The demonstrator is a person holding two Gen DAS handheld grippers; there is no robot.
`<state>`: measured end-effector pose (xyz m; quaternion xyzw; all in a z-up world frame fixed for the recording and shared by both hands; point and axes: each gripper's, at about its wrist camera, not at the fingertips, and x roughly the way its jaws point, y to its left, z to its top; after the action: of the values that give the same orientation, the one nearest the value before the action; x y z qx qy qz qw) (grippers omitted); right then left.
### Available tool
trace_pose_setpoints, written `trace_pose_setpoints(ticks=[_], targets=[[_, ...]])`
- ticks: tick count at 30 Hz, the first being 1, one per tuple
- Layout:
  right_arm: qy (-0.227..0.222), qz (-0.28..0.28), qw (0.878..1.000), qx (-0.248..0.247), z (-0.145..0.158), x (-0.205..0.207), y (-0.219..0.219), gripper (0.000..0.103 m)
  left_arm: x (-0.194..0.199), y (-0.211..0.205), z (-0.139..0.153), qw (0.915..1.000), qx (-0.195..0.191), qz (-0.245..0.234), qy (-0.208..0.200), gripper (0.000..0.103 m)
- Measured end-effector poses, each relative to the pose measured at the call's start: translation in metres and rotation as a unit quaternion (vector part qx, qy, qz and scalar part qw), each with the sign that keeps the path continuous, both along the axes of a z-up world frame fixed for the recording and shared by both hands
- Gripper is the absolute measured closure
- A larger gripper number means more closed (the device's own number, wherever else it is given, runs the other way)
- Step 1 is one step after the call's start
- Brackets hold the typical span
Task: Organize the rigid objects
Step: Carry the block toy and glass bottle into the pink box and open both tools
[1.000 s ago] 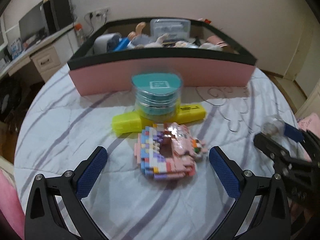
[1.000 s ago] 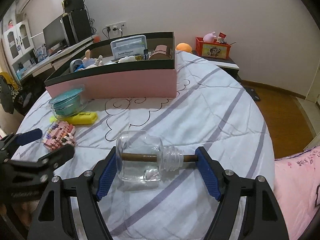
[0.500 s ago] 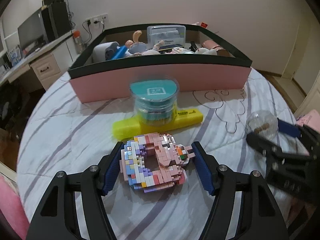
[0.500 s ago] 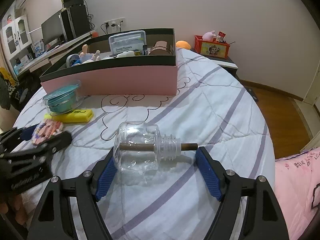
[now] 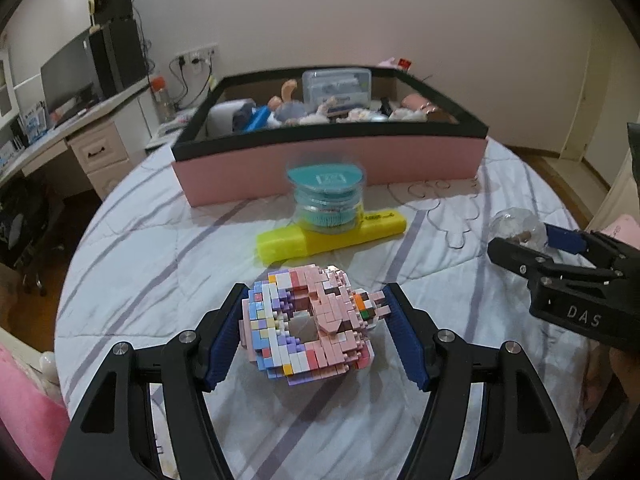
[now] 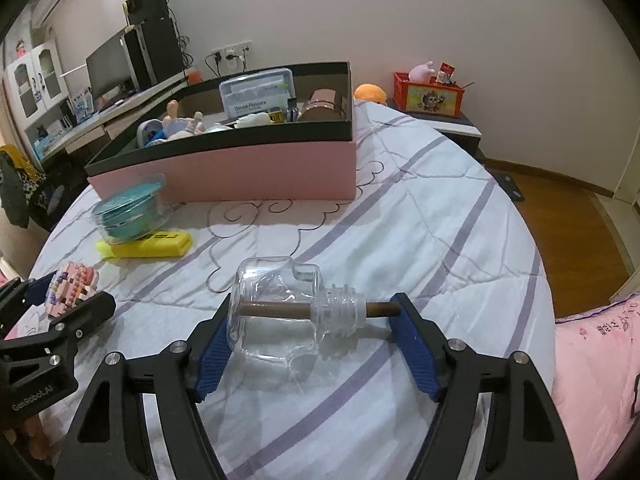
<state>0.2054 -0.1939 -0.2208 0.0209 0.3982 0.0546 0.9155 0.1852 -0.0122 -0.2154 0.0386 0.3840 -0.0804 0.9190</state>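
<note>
The left gripper (image 5: 314, 334) has closed onto the pink toy-brick donut (image 5: 308, 326) and lifted it. The right gripper (image 6: 310, 344) just tightened on the clear glass bottle with a brown stick (image 6: 280, 314). The pink box with a black rim (image 6: 224, 176) holds dolls and a clear case.

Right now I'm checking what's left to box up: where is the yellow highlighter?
In the left wrist view the yellow highlighter lies on the bedspread, mid-frame, under the teal container, between the pink box and the brick model.
</note>
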Motion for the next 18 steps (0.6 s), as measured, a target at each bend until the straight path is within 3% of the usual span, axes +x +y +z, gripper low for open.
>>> trace_pose_setpoints(ticks=[10,18], targets=[[-0.109,0.013,0.994,0.008,0.059,-0.054,0.031,0.028,-0.037,0.019,0.055,0.9959,-0.024,0.017,-0.085,0.034],[-0.197,0.023,0.98,-0.002,0.117,-0.096,0.053,0.028,-0.084,0.03,0.118,0.9809,-0.034,0.031,-0.189,0.034]])
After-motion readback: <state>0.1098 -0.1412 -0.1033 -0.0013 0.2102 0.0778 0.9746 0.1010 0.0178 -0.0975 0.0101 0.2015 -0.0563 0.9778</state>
